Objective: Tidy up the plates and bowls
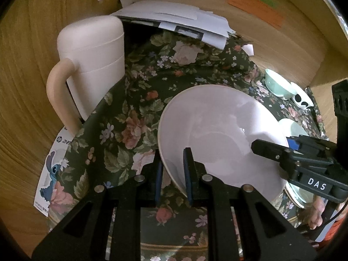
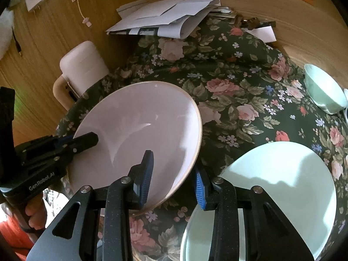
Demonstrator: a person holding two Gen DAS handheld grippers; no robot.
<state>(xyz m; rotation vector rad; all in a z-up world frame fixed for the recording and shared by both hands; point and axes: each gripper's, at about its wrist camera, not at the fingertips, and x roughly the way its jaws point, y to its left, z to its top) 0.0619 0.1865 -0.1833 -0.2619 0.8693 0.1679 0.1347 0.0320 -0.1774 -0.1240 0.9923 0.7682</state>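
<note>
Here the white plate (image 1: 219,134) sits tilted over the floral tablecloth (image 1: 134,108), gripped at opposite edges. The left gripper (image 1: 174,174) is clenched on the plate's near-left rim, one blue pad on each face. The right gripper (image 2: 174,178) straddles the plate's right rim with its fingers spread; whether its pads press the rim cannot be told, since the far pad stands clear of the edge in the right wrist view.

Hidden or cut off: the plate's underside and its contact with the cloth are not visible. A mint green plate (image 2: 282,187) near right is partly covered by the right gripper's body and cut by the frame edge. A mint bowl (image 2: 324,91) at far right is cropped in the right wrist view; beside it in the left wrist view a small white dish with black marks (image 1: 302,100) is too small to read. The pink lidded jug (image 1: 93,61) at far left hides part of the paper stack (image 1: 174,19) behind it.

Legible writing: "DAS" on the right gripper in the left wrist view; "GenRobot.AI" on the left gripper in the right wrist view. A cartoon-printed card (image 1: 52,174) under the cloth's left edge bears an "hp" logo; its other text is unreadable. The orange and green notes (image 1: 254,4) on the wooden wall are blurred.
</note>
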